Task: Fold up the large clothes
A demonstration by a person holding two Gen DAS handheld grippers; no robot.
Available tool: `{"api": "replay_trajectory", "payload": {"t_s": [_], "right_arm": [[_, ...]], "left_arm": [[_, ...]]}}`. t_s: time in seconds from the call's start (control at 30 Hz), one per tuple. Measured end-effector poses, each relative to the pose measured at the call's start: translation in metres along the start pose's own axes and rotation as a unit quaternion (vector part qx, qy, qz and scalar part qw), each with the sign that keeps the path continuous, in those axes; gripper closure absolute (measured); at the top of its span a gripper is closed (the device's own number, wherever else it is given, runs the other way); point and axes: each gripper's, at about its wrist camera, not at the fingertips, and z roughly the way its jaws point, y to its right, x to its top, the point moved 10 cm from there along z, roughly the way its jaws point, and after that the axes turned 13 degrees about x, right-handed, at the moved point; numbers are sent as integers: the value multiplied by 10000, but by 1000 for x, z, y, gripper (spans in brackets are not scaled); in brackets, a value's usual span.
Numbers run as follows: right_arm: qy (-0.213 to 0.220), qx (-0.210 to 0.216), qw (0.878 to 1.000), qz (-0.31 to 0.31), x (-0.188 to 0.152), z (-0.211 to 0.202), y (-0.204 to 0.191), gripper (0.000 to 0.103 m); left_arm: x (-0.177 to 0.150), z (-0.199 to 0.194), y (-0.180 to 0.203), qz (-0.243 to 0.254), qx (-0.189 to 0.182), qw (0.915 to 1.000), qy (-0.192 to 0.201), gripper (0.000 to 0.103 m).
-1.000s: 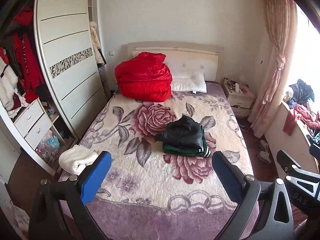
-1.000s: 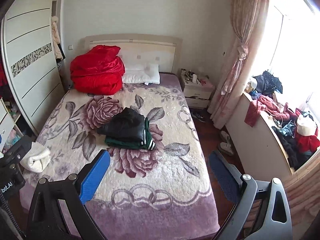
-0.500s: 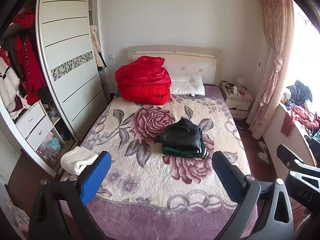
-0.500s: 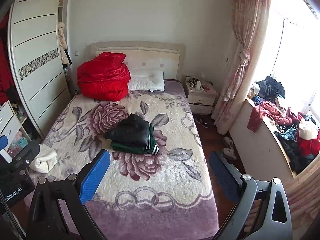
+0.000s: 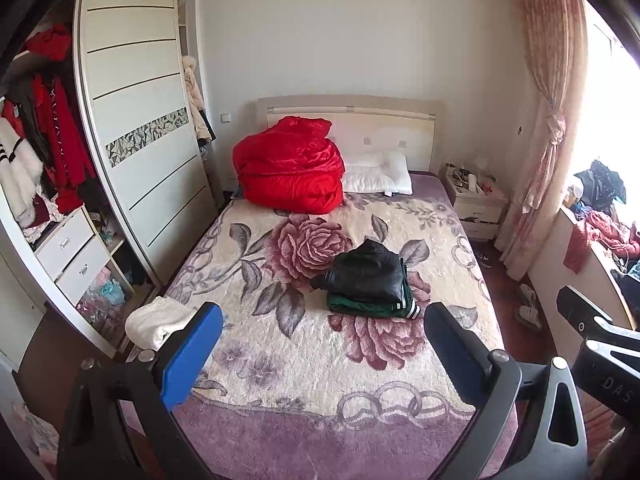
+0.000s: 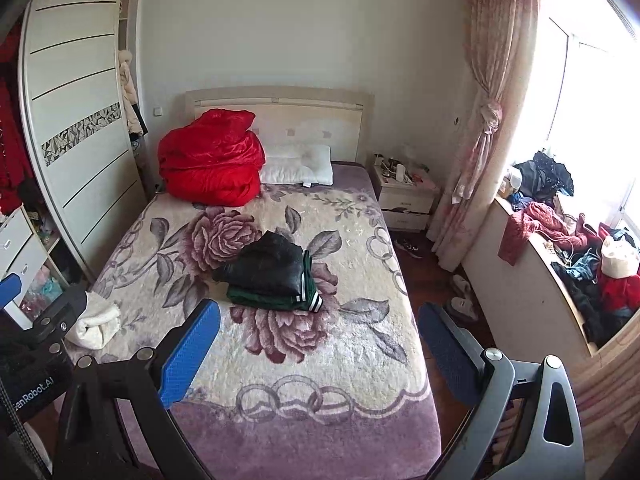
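A folded black jacket (image 5: 368,274) lies on a folded green garment (image 5: 370,307) in the middle of the bed (image 5: 320,368); the stack also shows in the right wrist view (image 6: 268,268), the green one (image 6: 276,300) under it. A rolled cream garment (image 5: 154,322) lies at the bed's left edge, and shows in the right wrist view (image 6: 96,322). My left gripper (image 5: 320,354) is open and empty, held high over the foot of the bed. My right gripper (image 6: 318,352) is open and empty, beside it to the right.
A red quilt (image 5: 290,168) and white pillow (image 5: 378,174) lie at the headboard. An open wardrobe (image 5: 132,132) stands left. A nightstand (image 6: 406,200), a curtain (image 6: 478,128) and a ledge heaped with clothes (image 6: 568,248) are on the right. Slippers (image 6: 464,304) lie on the floor.
Both grippers have drawn back and up from the bed, so the bed and clothes look smaller and farther. Both stay open; nothing on the bed moved.
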Motion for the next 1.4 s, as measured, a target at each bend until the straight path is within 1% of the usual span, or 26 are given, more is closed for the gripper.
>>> {"api": "replay_trajectory", "payload": {"t_s": [0.33, 0.83, 1.4], "right_arm": [[28, 13, 10000, 66, 3, -5, 1, 2], [59, -59, 9999, 98, -3, -18, 1, 2], [116, -103, 9998, 107, -5, -31, -2, 2]], "left_arm": [[6, -5, -2, 36, 3, 10000, 73, 0], [9, -11, 2, 51, -55, 9999, 130, 0], [10, -19, -2, 17, -14, 9998, 196, 0]]}}
